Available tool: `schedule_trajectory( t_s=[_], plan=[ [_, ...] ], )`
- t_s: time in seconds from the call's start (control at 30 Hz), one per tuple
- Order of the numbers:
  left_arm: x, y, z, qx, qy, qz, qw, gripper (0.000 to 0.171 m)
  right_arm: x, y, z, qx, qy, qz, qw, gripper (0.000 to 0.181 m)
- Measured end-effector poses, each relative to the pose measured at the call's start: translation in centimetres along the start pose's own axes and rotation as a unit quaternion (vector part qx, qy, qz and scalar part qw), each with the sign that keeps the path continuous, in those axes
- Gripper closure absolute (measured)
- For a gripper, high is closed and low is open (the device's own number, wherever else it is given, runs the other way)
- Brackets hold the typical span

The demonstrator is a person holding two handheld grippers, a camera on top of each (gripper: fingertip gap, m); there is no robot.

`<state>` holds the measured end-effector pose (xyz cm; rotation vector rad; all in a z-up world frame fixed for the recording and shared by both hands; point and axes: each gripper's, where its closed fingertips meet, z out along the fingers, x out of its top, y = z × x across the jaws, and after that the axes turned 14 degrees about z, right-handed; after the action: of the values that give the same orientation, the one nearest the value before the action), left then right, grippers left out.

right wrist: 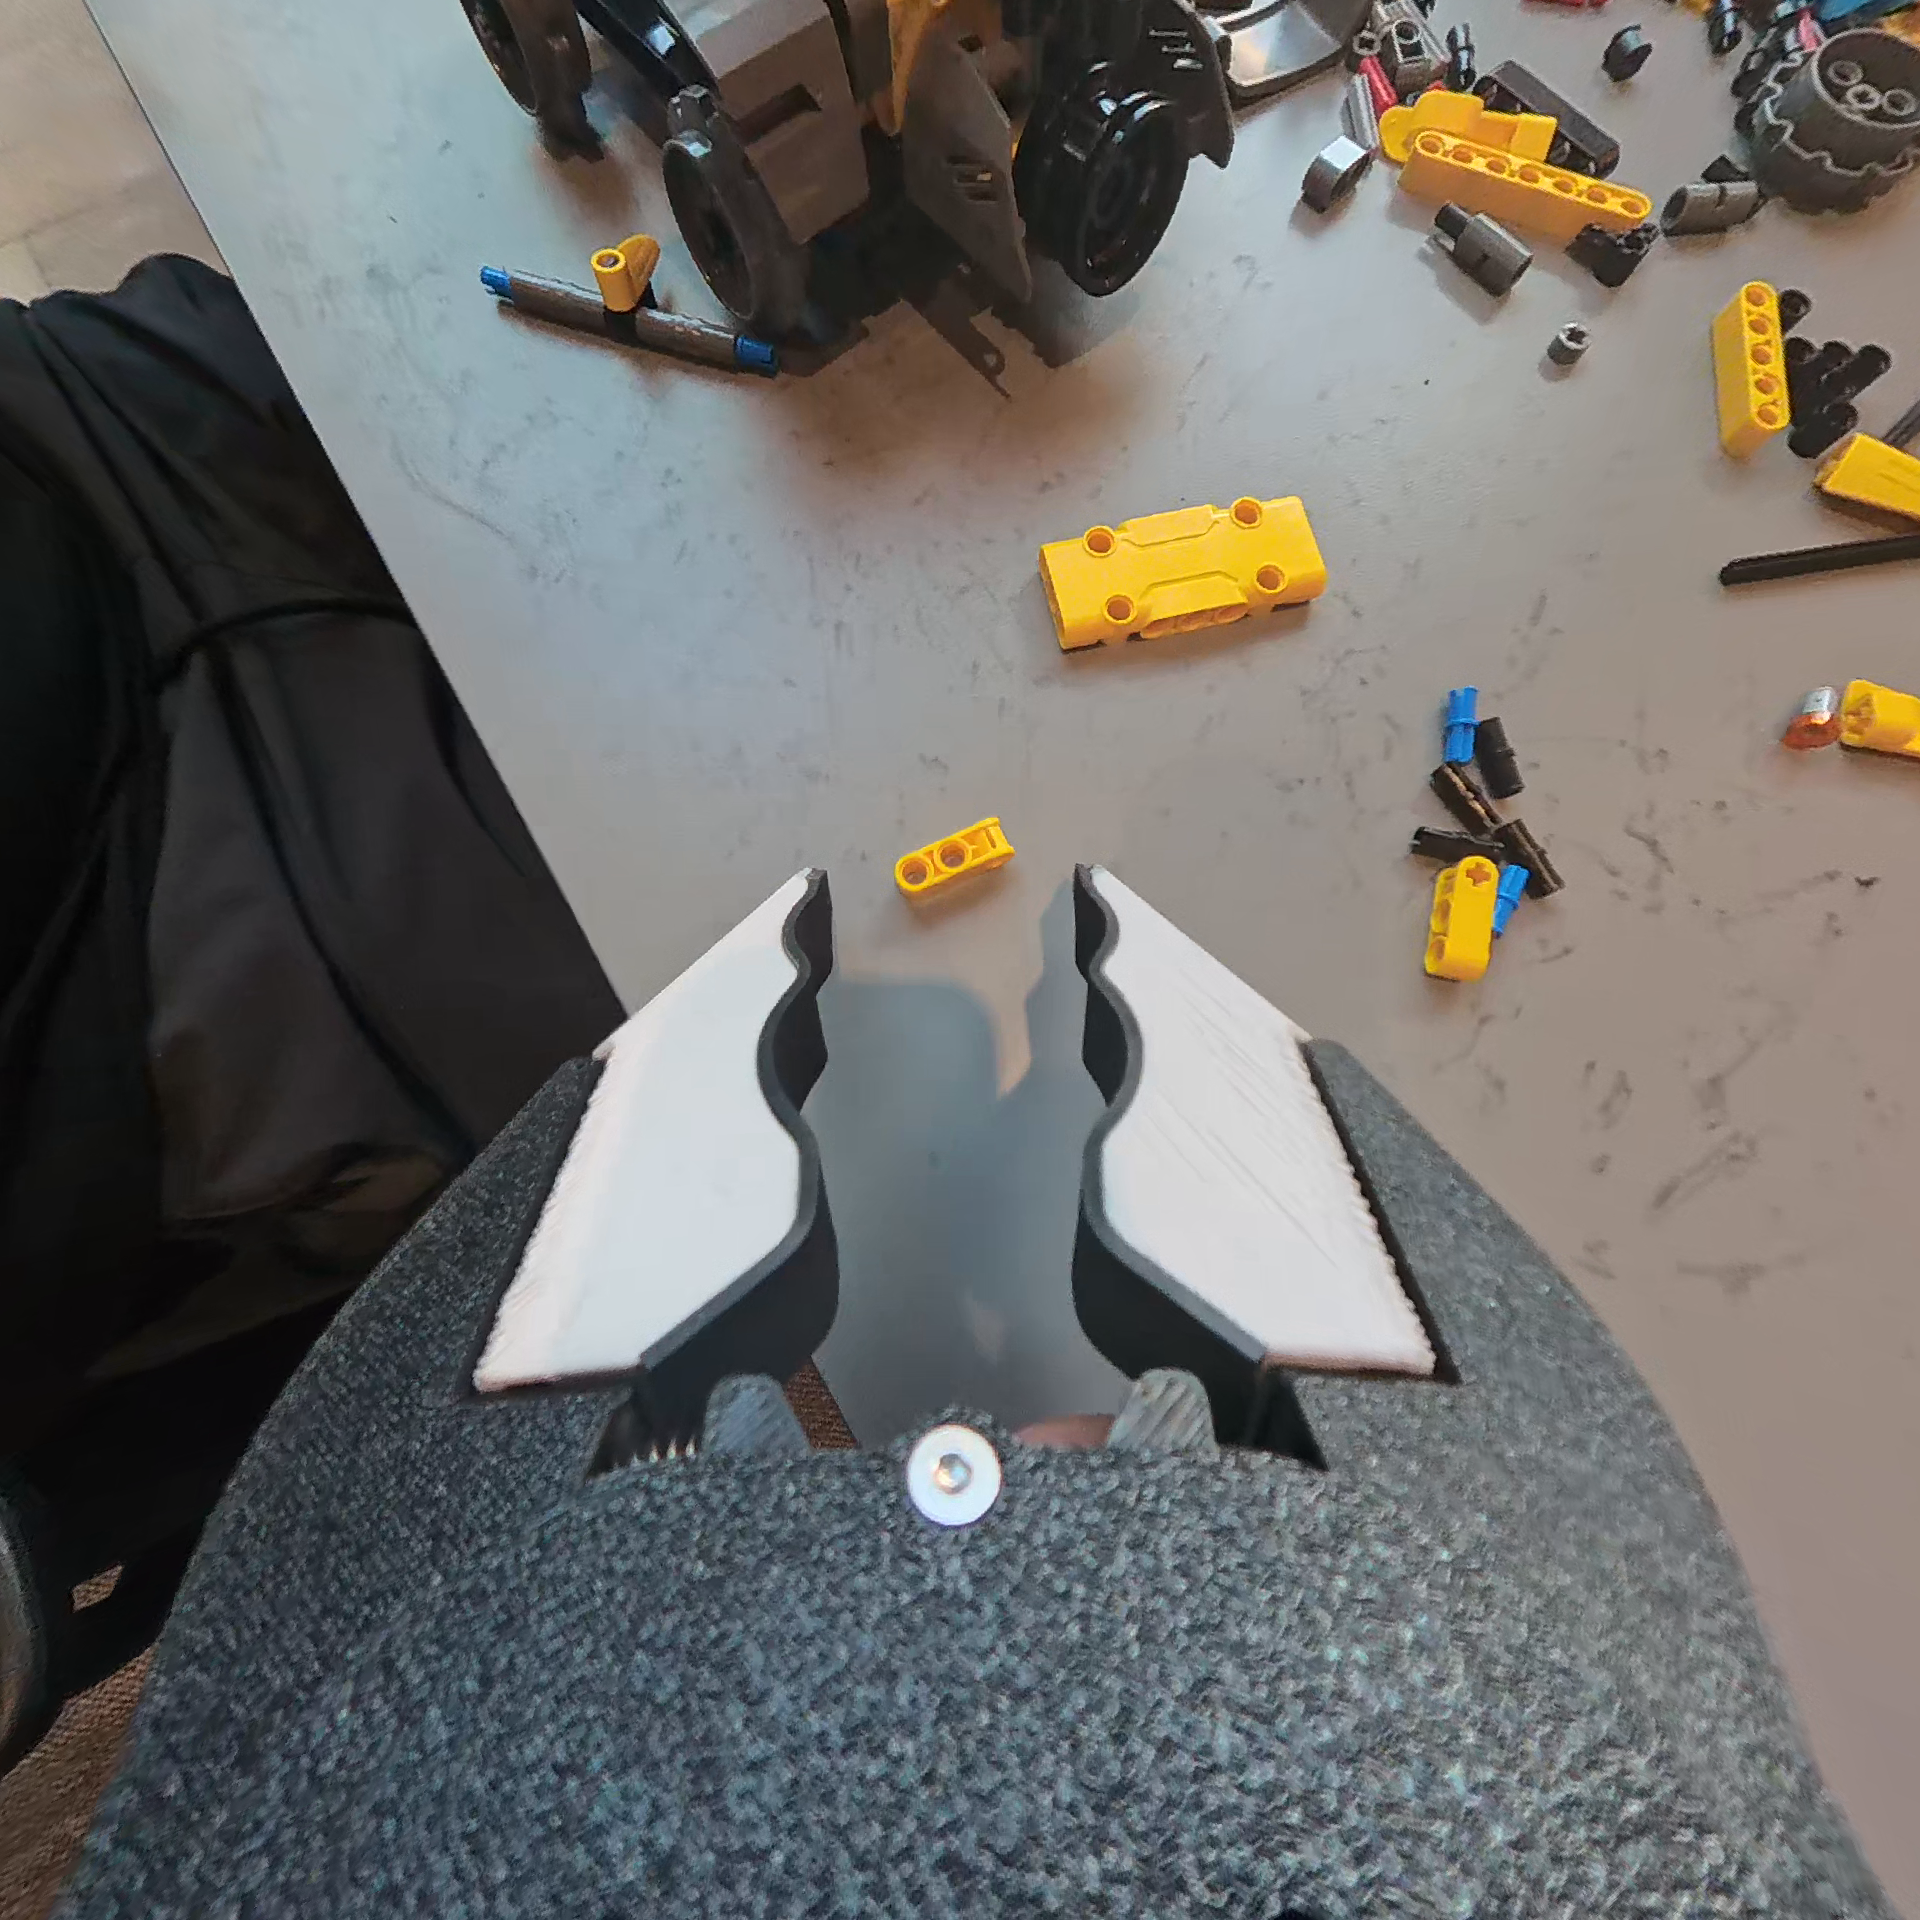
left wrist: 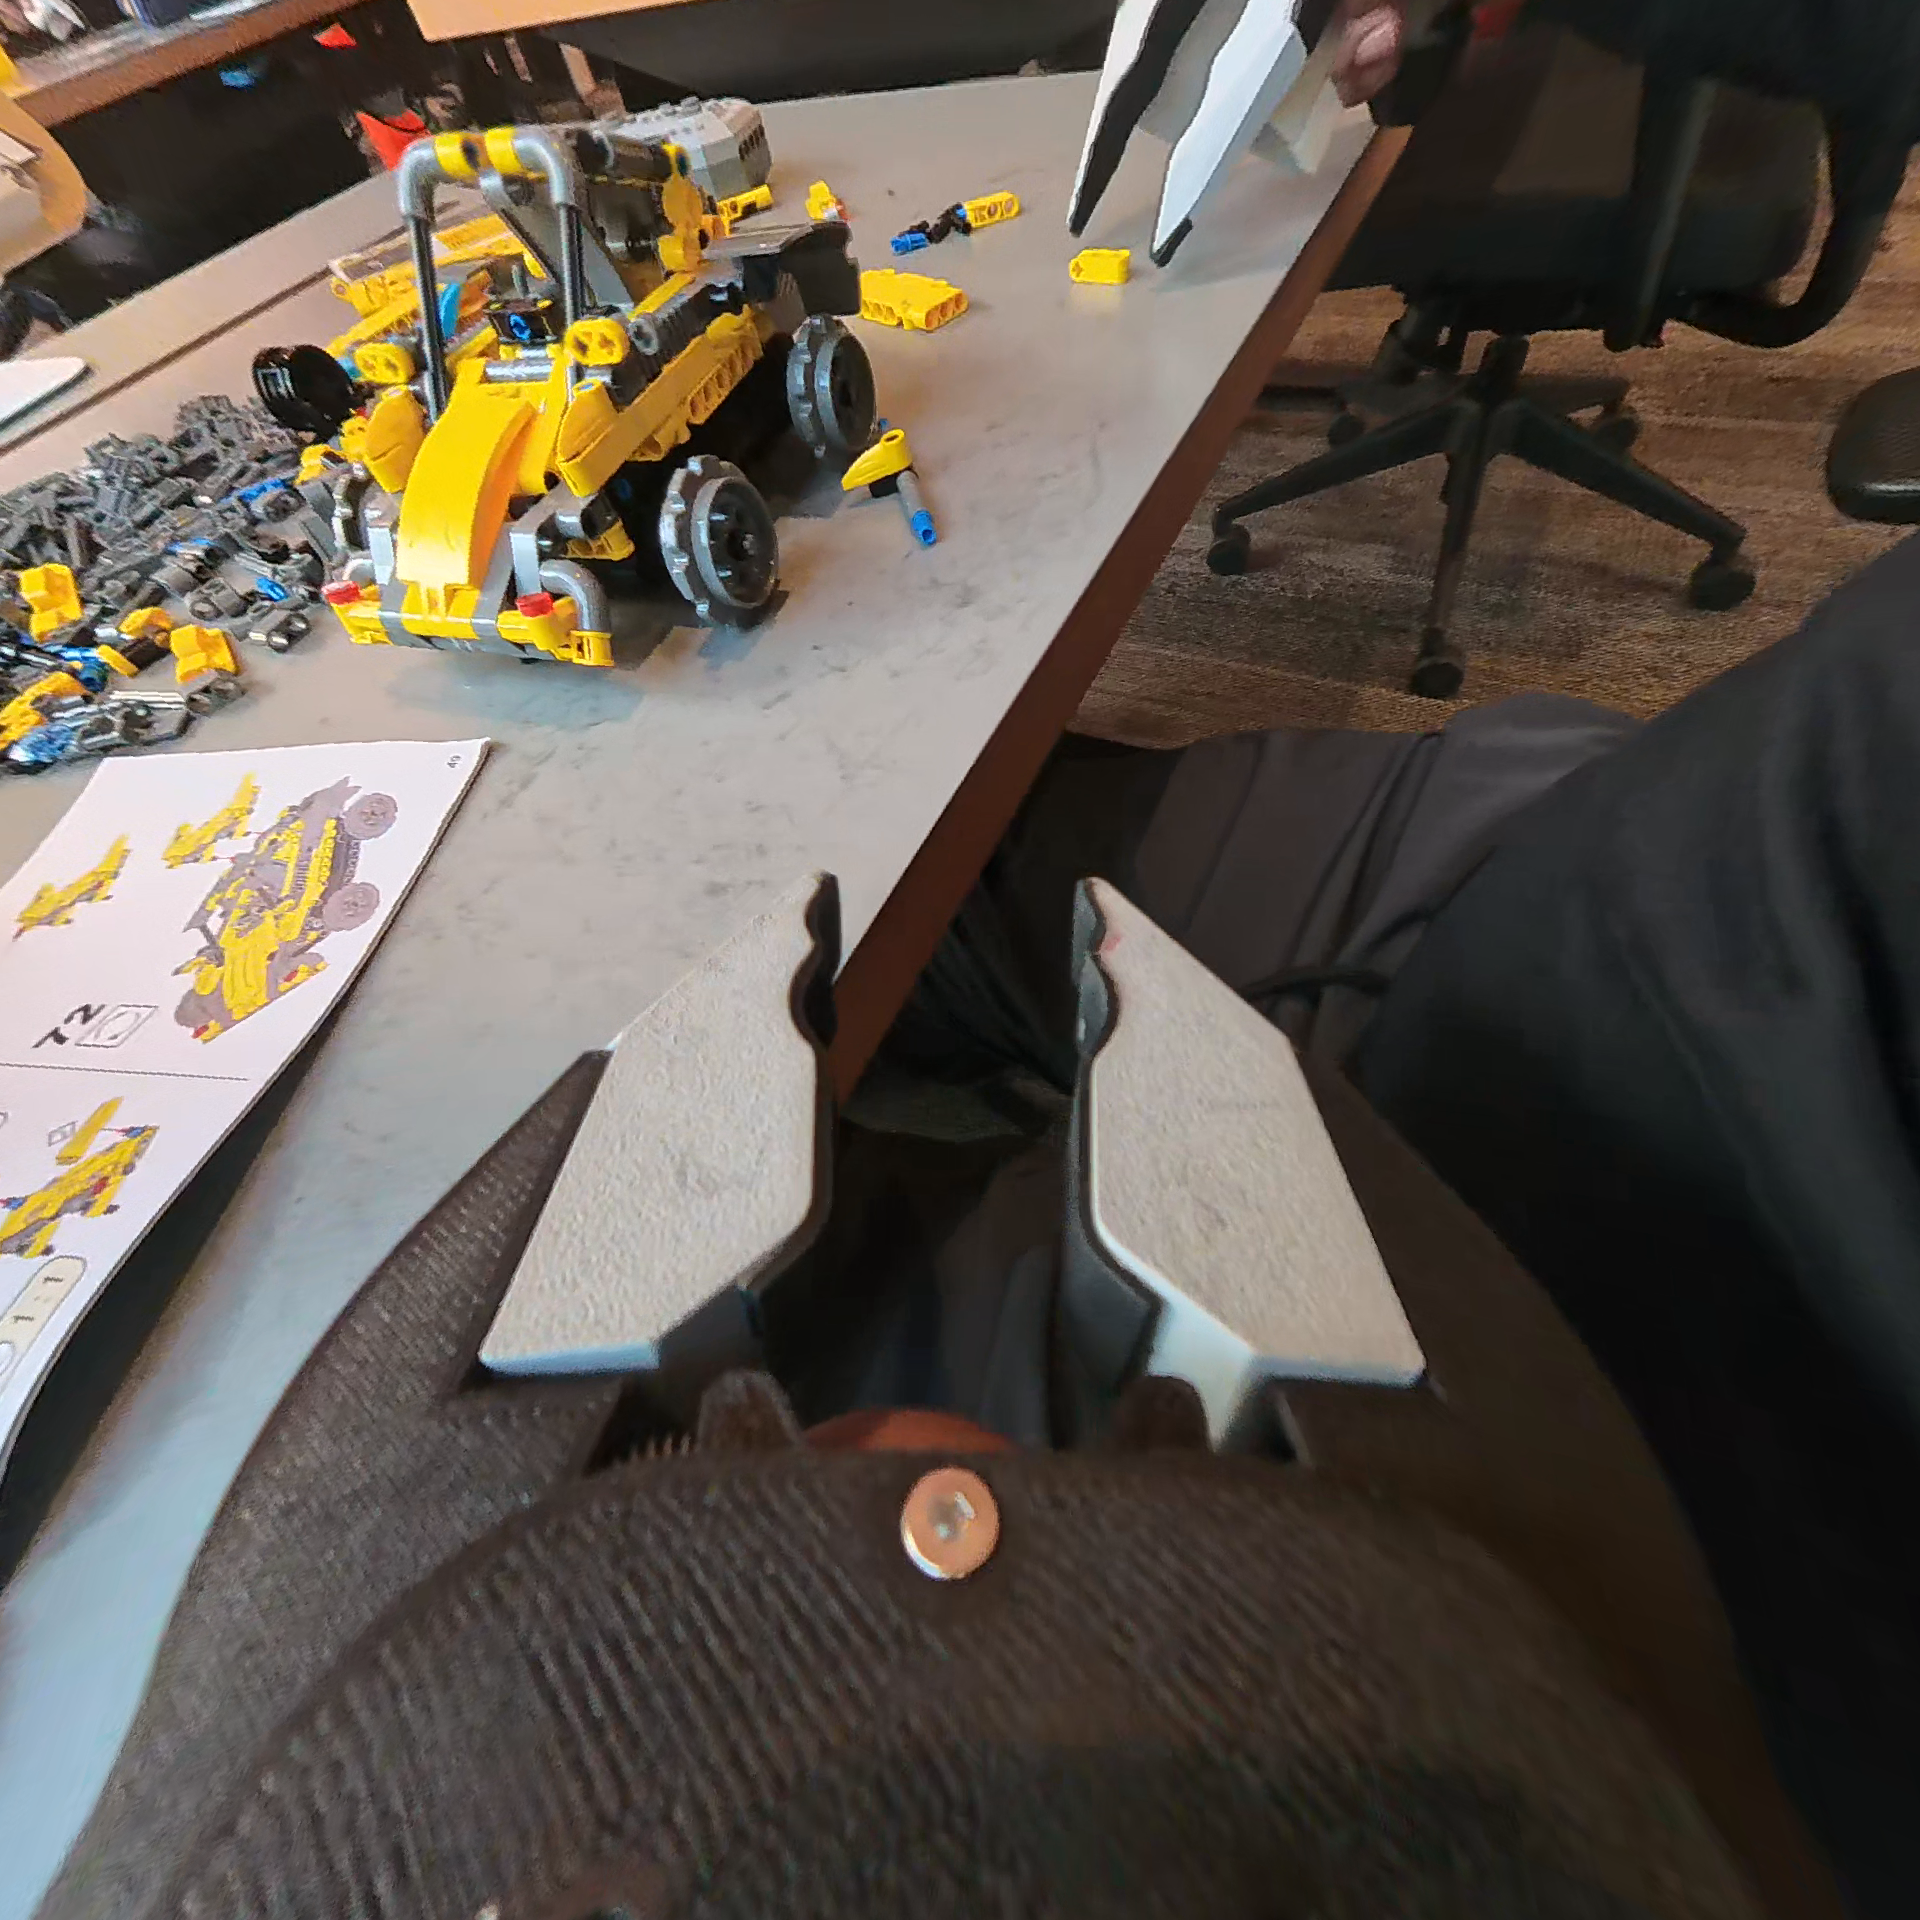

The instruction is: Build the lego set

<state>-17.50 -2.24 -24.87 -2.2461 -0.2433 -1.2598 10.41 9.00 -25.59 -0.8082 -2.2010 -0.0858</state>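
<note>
We are holding right gripper (right wrist: 951,883) wide, empty, hovering over grey table (right wrist: 727,644) near its edge; small yellow two-hole plastic connector (right wrist: 953,858) lying just beyond tips. Looks light, rigid, slick: grip flat sides. Left gripper (left wrist: 956,914) also gaping, empty, straddling table edge.

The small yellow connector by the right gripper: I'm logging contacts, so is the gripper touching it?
Apart. The right wrist view shows bare table between the small yellow connector and the open right gripper.

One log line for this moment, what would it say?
left gripper: open, empty, over table edge | right gripper: open, empty, above small yellow piece | toy truck: on table
</note>
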Motion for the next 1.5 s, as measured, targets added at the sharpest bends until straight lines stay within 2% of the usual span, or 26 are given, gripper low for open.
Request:
schedule_trajectory(
  t_s=[0.33,0.53,0.67,0.77,0.97,1.17,1.33,1.5],
  plan=[
    [-0.6,-0.9,0.0,-0.01,0.006,-0.022,1.0,0.13,0.6,0.4,1.4,0.025,-0.035,0.015,0.999,0.143],
    [-0.8,-1.1,0.0,-0.017,0.01,-0.029,0.999,0.131,1.2,-0.9,2.3,0.041,-0.042,-0.01,0.998,0.165],
    [-0.9,-1.4,0.0,-0.017,0.011,-0.04,0.999,0.131,1.7,-1.8,3.0,0.046,-0.039,-0.021,0.998,0.164],
    [-1.1,-1.6,0.0,-0.016,0.011,-0.048,0.999,0.131,2.4,-2.3,3.3,0.05,-0.032,-0.023,0.998,0.152],
    [-0.9,-1.5,-0.1,-0.023,0.016,-0.055,0.998,0.131,4.2,-1.6,1.5,0.039,0.028,-0.01,0.999,0.153],
    [-0.2,-2.1,-0.8,-0.013,0.033,-0.057,0.998,0.135,1.9,1.2,-0.4,-0.007,0.018,0.028,0.999,0.152],
    [0.0,-2.0,-0.3,-0.027,0.038,-0.091,0.995,0.134,1.3,0.8,-0.2,-0.001,0.005,0.016,1.0,0.149],
    [-0.2,-2.2,-0.5,-0.009,0.027,-0.071,0.997,0.134,0.4,0.3,0.3,0.014,-0.026,0.003,1.0,0.148]
  ],
)
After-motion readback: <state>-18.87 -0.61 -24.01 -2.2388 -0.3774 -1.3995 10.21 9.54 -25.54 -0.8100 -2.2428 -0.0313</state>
